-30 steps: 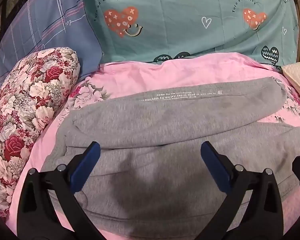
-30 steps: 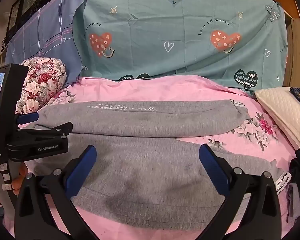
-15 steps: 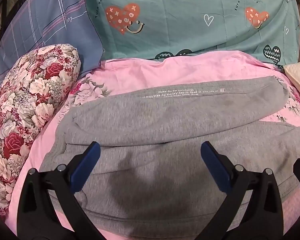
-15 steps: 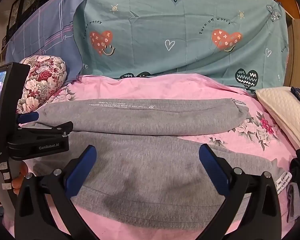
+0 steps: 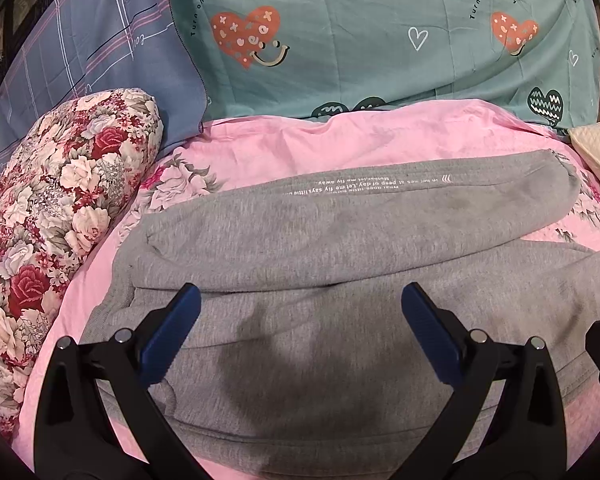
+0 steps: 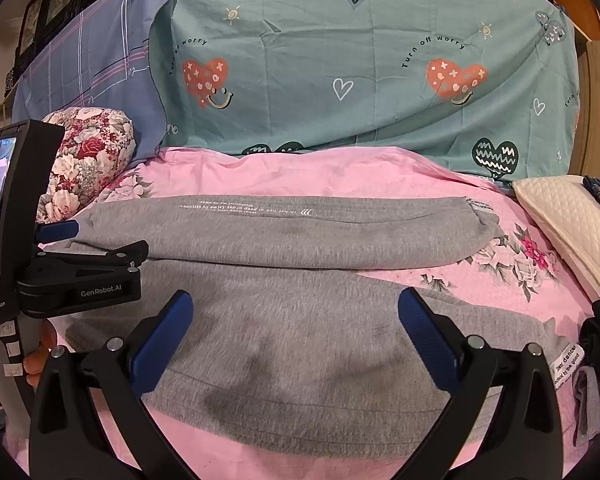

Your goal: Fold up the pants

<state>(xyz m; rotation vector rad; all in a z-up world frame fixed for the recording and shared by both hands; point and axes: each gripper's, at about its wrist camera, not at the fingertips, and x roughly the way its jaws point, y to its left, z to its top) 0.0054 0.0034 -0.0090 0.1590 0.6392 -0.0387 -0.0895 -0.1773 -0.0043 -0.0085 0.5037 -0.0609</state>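
The gray pants (image 6: 300, 320) lie spread on the bed (image 6: 300, 172); both grippers hover with jaws wide, holding nothing. Next, I think, grasp the near leg.

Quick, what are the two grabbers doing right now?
Left gripper: jaws open, holding nothing, above the gray pants.
Right gripper: jaws open, holding nothing.
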